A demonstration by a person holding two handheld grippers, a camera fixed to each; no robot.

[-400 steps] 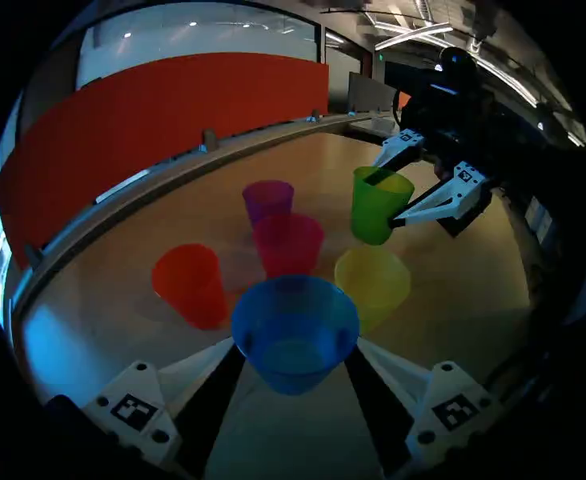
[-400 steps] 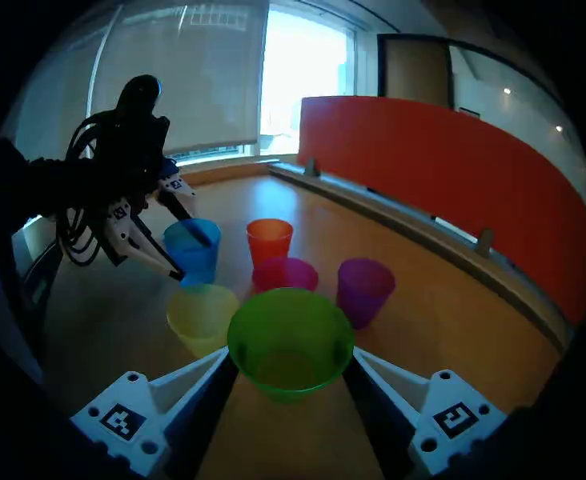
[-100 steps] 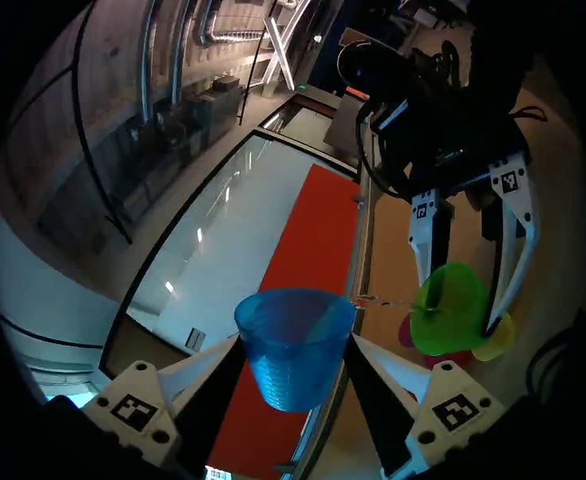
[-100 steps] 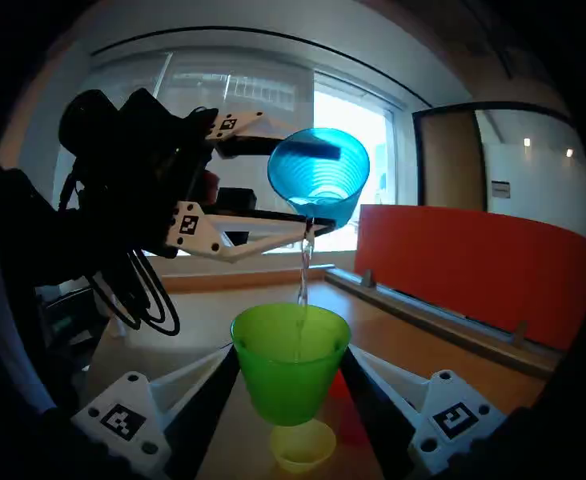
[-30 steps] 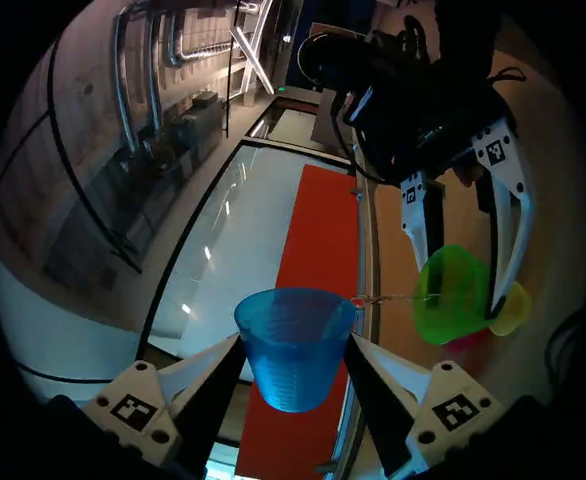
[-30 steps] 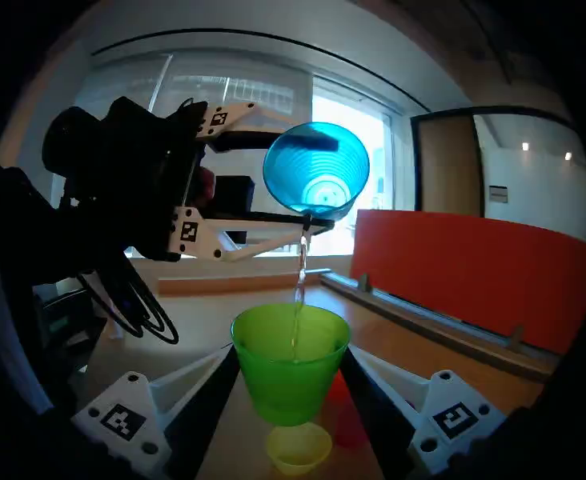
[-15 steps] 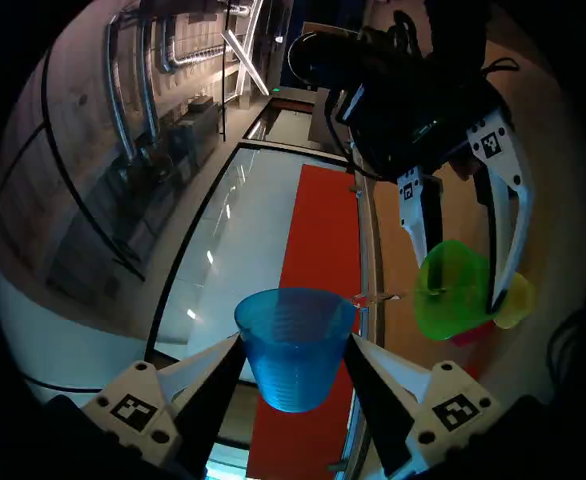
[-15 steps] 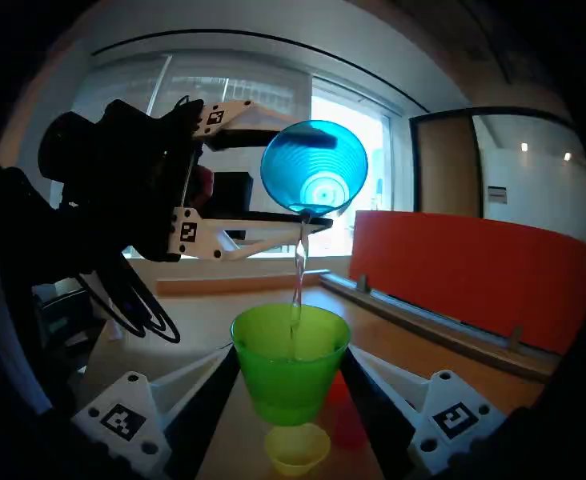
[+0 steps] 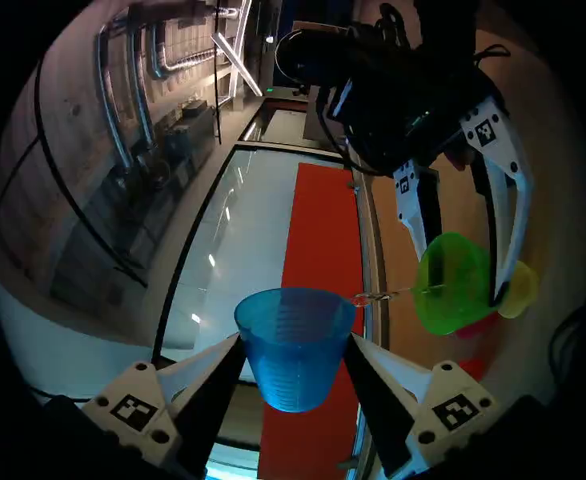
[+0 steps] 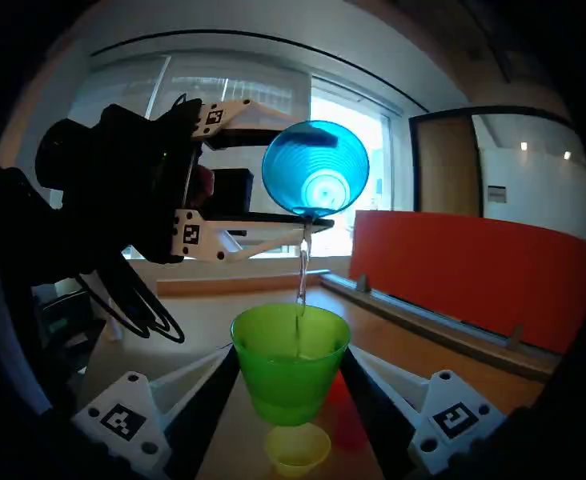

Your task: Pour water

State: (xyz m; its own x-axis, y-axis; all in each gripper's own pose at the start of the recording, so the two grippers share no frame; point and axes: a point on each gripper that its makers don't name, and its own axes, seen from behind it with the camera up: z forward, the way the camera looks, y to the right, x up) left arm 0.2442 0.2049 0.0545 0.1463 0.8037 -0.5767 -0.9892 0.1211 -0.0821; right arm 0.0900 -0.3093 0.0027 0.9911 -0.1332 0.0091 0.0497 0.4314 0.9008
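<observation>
The left claw (image 9: 293,346) is clamped on a blue cup (image 9: 295,368). Both fingers press its sides, and the cup sits right between the fingertips. In the right gripper view that cup is tipped far over with its mouth turned toward the camera, and a thin stream of water (image 10: 301,268) falls from its lower lip. The stream drops into a green cup (image 10: 289,376), which is upright directly below and apart from the blue cup. The right claw (image 10: 290,356) grips the green cup with one finger against each side, holding it raised above the tabletop (image 10: 429,352). Under it on the tabletop stand a yellow cup (image 10: 297,448) and, just beside that, a red cup (image 10: 343,412). An orange partition (image 10: 485,264) runs along the tabletop's far edge.
</observation>
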